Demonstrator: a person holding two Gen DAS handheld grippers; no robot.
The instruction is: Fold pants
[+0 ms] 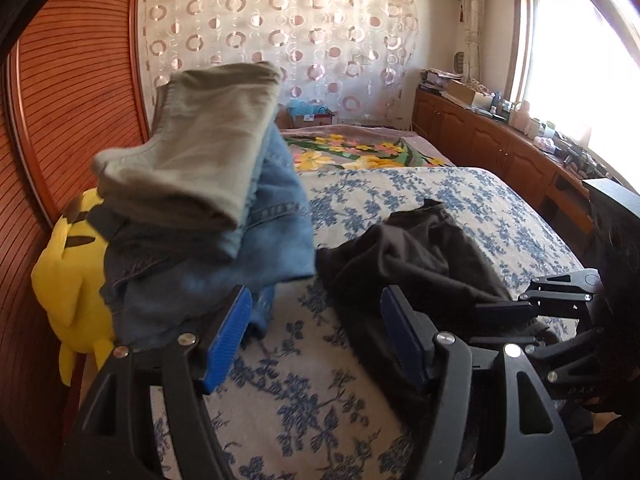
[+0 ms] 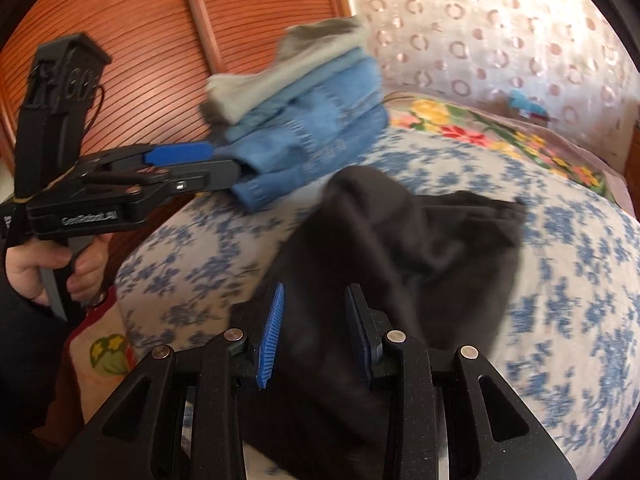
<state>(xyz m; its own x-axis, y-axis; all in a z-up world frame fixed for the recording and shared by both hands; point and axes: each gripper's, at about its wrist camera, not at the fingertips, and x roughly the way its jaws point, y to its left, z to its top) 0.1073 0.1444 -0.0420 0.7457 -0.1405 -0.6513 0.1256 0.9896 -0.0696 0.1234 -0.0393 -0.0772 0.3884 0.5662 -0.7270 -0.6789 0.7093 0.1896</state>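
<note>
Left gripper (image 2: 236, 170), held in a hand (image 2: 48, 268): jaws spread, nothing between the pads; its tips sit right at the near edge of the folded stack (image 1: 208, 208) of grey and blue-denim pants. Whether they touch it, cannot tell.

Black pants (image 2: 400, 248) lie crumpled on the blue-flowered bedspread (image 1: 400, 192), just right of the stack; no clear long axis.

Right gripper (image 2: 314, 332): jaws partly spread over the near black cloth; pinching or not, cannot tell.
</note>
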